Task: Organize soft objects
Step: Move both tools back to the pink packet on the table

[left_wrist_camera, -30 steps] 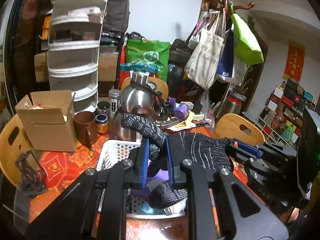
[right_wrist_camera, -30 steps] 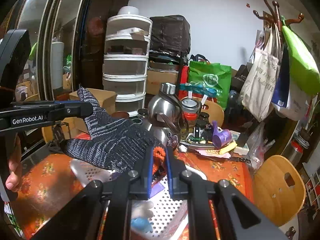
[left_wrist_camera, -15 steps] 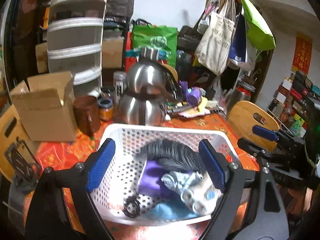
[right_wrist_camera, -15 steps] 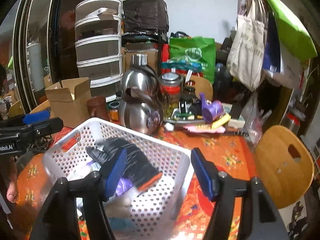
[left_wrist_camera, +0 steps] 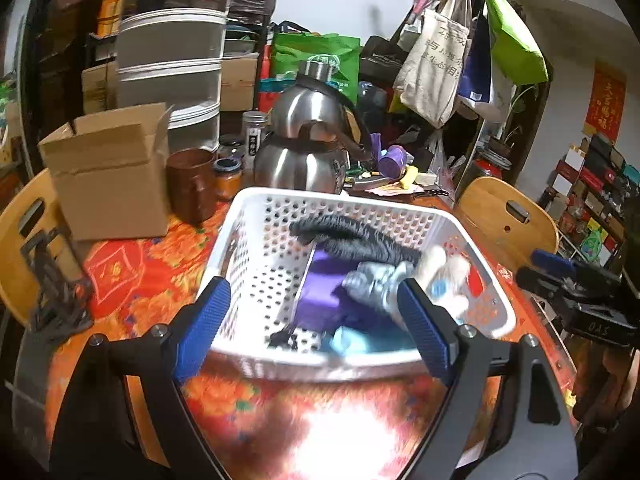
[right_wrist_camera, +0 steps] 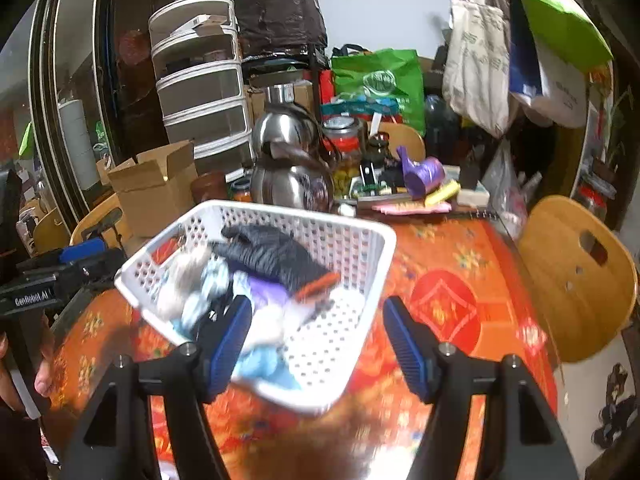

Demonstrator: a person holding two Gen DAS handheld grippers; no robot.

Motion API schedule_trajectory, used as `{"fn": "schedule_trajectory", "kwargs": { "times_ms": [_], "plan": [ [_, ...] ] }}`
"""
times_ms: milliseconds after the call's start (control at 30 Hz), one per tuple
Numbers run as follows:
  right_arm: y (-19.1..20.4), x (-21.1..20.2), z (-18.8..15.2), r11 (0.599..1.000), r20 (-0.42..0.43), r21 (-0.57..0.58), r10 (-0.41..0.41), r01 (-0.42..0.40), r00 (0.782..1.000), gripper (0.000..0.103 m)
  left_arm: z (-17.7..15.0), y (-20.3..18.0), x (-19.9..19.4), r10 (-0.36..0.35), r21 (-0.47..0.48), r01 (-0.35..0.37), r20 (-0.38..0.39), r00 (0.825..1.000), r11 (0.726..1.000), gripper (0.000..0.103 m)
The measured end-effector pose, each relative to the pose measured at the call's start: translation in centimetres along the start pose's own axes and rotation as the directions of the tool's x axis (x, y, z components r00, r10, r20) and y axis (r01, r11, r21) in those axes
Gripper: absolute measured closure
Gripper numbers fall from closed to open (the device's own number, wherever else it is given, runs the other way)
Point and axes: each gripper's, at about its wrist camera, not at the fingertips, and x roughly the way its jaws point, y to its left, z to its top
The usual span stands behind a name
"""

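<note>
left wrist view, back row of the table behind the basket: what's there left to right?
Cardboard box → brown mug → small orange-filled jar → steel kettle → purple object → wooden chair back.

Near rim of the white basket [left_wrist_camera: 360, 364] is smeared by motion blur in both wrist views. The pale soft items [left_wrist_camera: 436, 276] at its right side cannot be told apart (stuffed toy or rolled cloth, unclear). The dark knit glove [right_wrist_camera: 276, 256] is partly covered at its lower end by blurred purple cloth [right_wrist_camera: 264, 296]. A small black item [left_wrist_camera: 284, 338] on the basket floor is too blurred to identify. The tablecloth [left_wrist_camera: 328, 432] is washed out by glare near the lower edge. Print on the canvas tote [left_wrist_camera: 436, 52] is too small to be read. The wooden chair [right_wrist_camera: 576, 276] is cut off by the fisheye border.
</note>
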Motion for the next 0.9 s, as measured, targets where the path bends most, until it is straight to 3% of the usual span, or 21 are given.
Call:
{"fn": "schedule_trajectory", "kwargs": {
  "times_ms": [200,400,667,900],
  "plan": [
    [0.3,-1.2,-4.7,0.999,-0.021,0.041,0.004,-0.003,1.0,0.032,-3.9,1.2,-2.9,0.039,0.014,-0.039,-0.025,0.999,0.999,0.019],
    [1.8,-3.2,-11.1,0.994,-0.045,0.105,-0.002,0.007,0.999,0.032,-10.3,2.5,-6.3,0.083,0.032,-0.083,-0.028,0.996,0.996,0.019],
    [9.2,-6.4,-19.7,0.996,-0.053,0.082,0.042,-0.037,0.998,0.032,-20.7,4.9,-11.9,0.082,-0.01,-0.082,-0.025,0.996,0.997,0.019],
    [14.8,-6.9,-23.7,0.991,-0.067,0.032,0.133,-0.131,0.989,0.032,-28.4,5.2,-13.7,0.027,-0.016,-0.028,-0.075,0.997,0.999,0.019]
  ]
}}
